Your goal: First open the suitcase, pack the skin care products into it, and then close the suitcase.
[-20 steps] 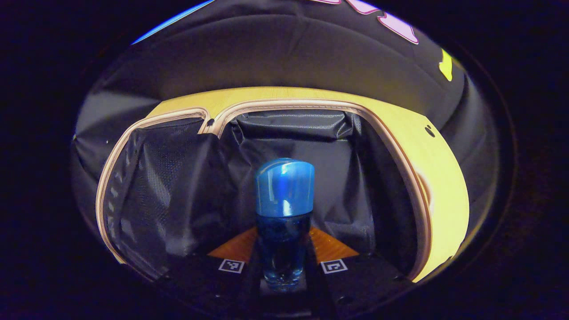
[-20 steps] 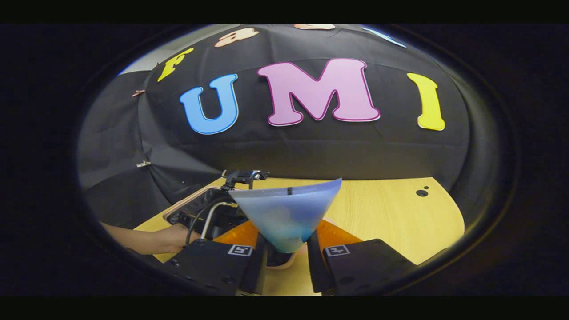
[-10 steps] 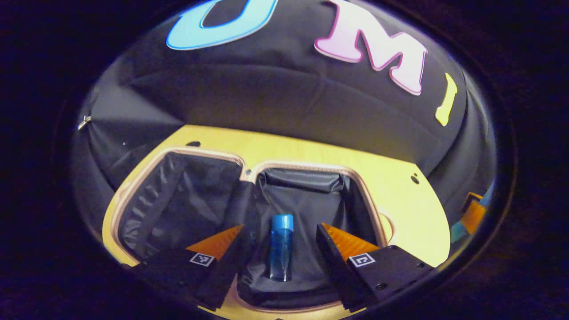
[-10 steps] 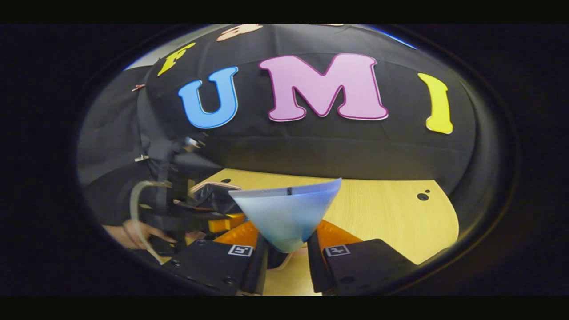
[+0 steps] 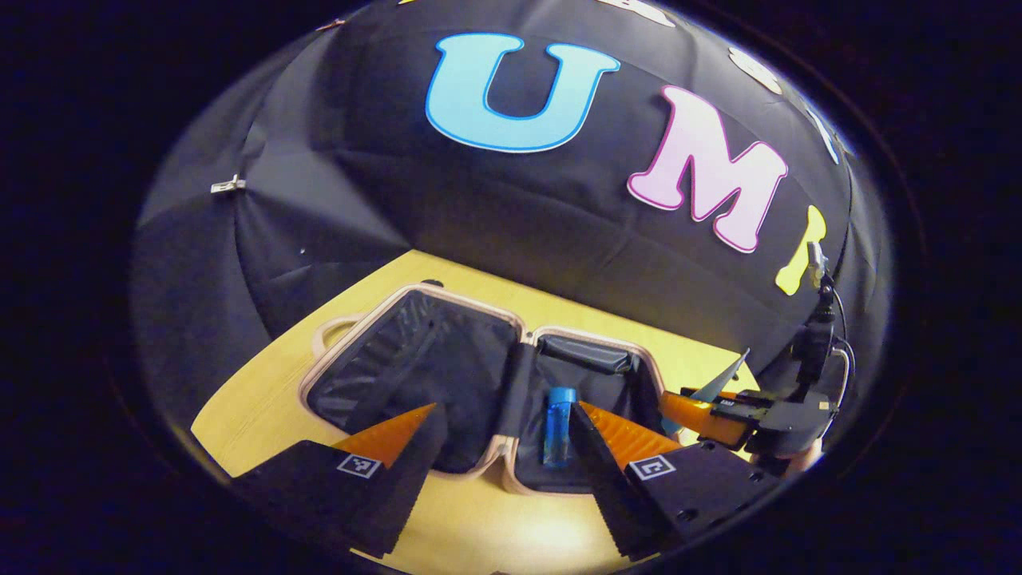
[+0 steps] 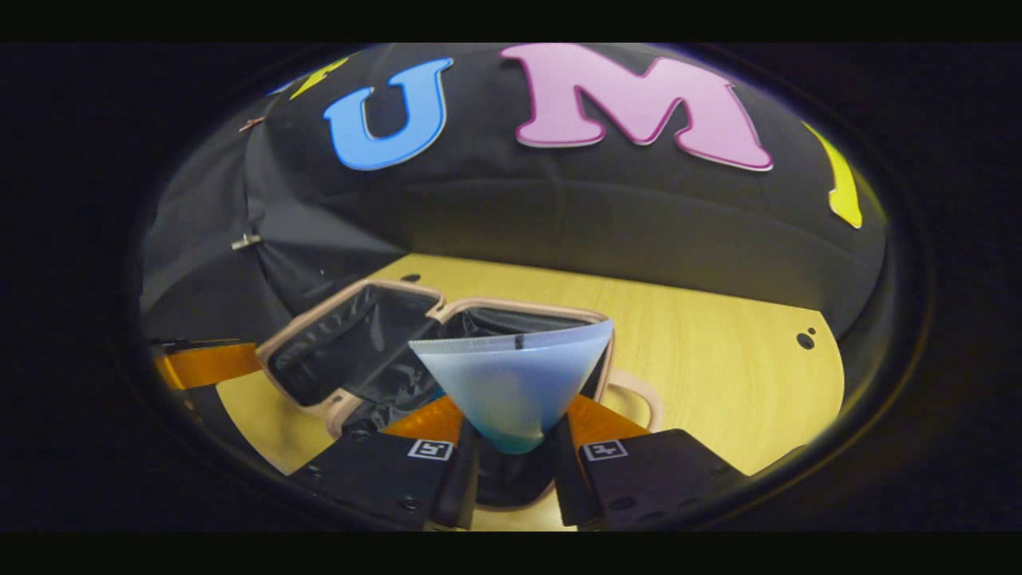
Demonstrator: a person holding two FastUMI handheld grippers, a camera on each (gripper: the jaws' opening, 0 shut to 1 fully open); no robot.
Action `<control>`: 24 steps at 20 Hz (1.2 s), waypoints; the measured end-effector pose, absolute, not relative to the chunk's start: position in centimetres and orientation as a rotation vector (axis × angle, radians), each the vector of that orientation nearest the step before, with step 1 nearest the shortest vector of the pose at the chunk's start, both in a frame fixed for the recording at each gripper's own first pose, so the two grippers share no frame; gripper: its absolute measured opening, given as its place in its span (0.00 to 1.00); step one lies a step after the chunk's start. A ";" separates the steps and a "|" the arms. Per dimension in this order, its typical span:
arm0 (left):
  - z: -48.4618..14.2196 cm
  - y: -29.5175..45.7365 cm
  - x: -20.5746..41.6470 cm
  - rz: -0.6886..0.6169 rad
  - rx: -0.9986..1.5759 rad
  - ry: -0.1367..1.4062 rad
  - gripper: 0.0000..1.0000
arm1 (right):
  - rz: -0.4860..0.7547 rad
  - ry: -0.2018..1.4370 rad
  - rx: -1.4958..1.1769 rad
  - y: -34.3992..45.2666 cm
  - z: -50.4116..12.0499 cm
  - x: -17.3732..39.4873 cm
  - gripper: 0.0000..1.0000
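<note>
The suitcase (image 5: 415,359) lies open on the wooden table, both halves lined in black with a beige rim. A blue capped bottle (image 5: 559,427) lies in its right half. My left gripper (image 5: 503,431) hovers above the near edge, open, with nothing between its fingers. To the right, the right gripper (image 5: 750,411) holds a pale blue tube (image 5: 722,375). In the right gripper view, the right gripper (image 6: 515,447) is shut on that tube (image 6: 511,379), whose flat crimped end fans upward over the open suitcase (image 6: 335,351).
The wooden table (image 6: 718,359) stretches bare to the right of the suitcase, with small holes in it. A suitcase handle (image 6: 639,399) sticks out on that side. One finger of the left gripper (image 6: 207,363) shows at the left edge. Black cloth walls the back.
My left gripper let go of the blue bottle, opened and drew back upward; the bottle now lies in the right half. The right gripper brought the tube over the suitcase.
</note>
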State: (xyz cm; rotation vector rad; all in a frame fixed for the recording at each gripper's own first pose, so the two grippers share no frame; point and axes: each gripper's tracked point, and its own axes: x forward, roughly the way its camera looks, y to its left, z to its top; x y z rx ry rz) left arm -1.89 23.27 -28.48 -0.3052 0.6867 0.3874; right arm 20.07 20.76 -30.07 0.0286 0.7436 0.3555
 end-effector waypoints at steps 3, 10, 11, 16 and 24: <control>-28.7 22.3 -3.7 0.377 -0.354 0.704 0.96 | 0.350 0.868 0.016 22.0 -33.9 19.4 0.43; -27.1 21.7 -4.3 0.366 -0.330 0.682 0.96 | 0.239 1.066 0.128 23.5 -38.0 19.2 0.52; -26.8 21.6 -4.3 0.368 -0.343 0.678 0.96 | 0.227 1.080 0.118 23.1 -38.4 19.1 0.45; -25.0 21.8 -4.3 0.367 -0.419 0.635 0.96 | 0.174 1.084 0.074 22.4 -39.4 19.5 0.50; -25.0 29.5 -5.2 0.464 -0.316 0.616 0.96 | 0.201 0.871 0.109 21.9 -31.2 19.6 0.99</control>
